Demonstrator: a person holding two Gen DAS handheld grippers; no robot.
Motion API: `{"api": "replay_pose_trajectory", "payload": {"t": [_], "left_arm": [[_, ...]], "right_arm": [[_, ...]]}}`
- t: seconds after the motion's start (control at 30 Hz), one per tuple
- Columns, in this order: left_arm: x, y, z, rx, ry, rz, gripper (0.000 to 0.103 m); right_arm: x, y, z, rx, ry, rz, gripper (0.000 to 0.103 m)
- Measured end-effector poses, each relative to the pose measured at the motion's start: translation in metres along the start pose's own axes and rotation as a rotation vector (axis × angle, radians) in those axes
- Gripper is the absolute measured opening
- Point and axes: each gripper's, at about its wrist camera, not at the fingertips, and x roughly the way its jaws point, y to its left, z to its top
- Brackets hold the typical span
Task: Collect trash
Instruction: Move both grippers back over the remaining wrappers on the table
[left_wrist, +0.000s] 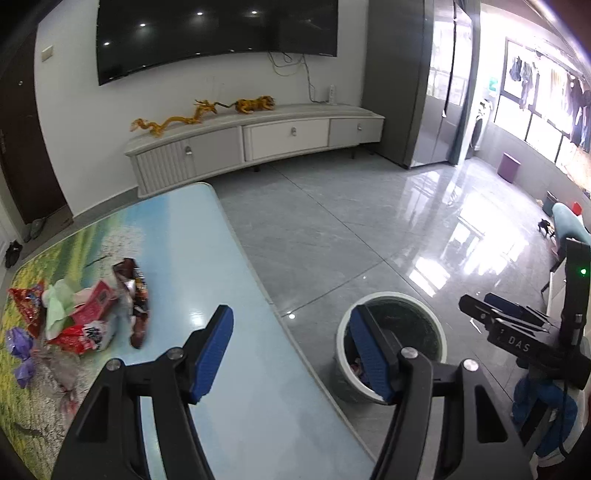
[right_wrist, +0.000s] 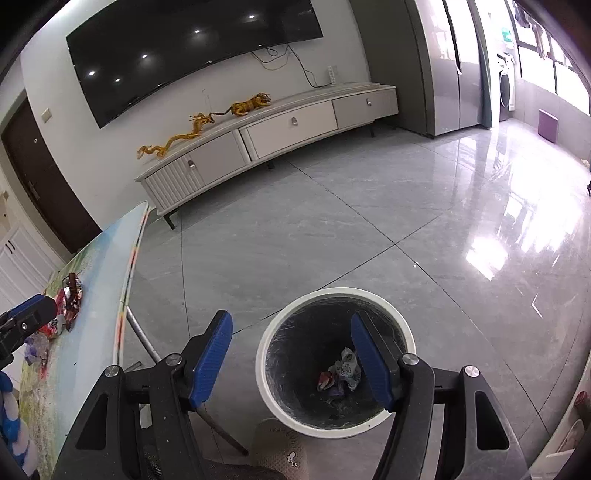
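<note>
A pile of crumpled wrappers (left_wrist: 85, 317), red, green, brown and purple, lies on the left part of the printed table (left_wrist: 229, 369). My left gripper (left_wrist: 291, 354) is open and empty above the table's right edge, well right of the pile. A white round bin (right_wrist: 334, 363) with a dark liner stands on the floor beside the table; crumpled trash (right_wrist: 341, 373) lies at its bottom. My right gripper (right_wrist: 291, 356) is open and empty above the bin's near left rim. The right gripper also shows in the left wrist view (left_wrist: 506, 317), beyond the bin (left_wrist: 391, 343).
A long white TV cabinet (left_wrist: 258, 144) with golden figurines stands against the far wall under a big TV (left_wrist: 218, 33). Glossy grey tile floor (left_wrist: 351, 229) lies between. A metal table leg (right_wrist: 144, 339) slants beside the bin. A slippered foot (right_wrist: 277, 450) is below the bin.
</note>
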Motion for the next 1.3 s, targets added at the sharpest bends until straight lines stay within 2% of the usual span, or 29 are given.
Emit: {"api": "replay_pose_trajectory", "payload": {"t": [0.23, 0.47, 0.9, 1.3], "left_arm": [[-0.044, 0.057, -0.017, -0.075, -0.064, 0.157, 0.064], [-0.066, 0.100, -0.028, -0.138, -0.087, 0.259, 0.064], [-0.085, 0.153, -0.046, -0.237, -0.110, 0.295, 0.064], [-0.074, 0.186, -0.058, -0.298, -0.087, 0.302, 0.064]], "right_arm": [[-0.009, 0.056, -0.001, -0.102, -0.005, 0.069, 0.064], [-0.008, 0.110, -0.009, -0.204, 0.013, 0.133, 0.064], [-0.005, 0.170, -0.016, -0.307, 0.031, 0.166, 0.064], [0.012, 0.211, -0.022, -0.374, 0.070, 0.204, 0.064]]}}
